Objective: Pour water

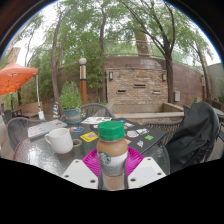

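Now the tongs [113,172] clamp a green-capped bottle [112,150] of brownish liquid near a white mug [61,140].

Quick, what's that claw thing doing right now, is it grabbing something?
Gripper: shut on the green-capped bottle, both pink-padded fingers pressing its sides, above the glass patio table.

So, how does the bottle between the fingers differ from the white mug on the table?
The bottle is tall and narrow with a green cap; the white mug is low, wide and open-topped. The bottle holds something brownish and carries a label; the mug is plain white. The bottle stands between the tool fingers; the mug sits apart, beside them. Both stand upright.
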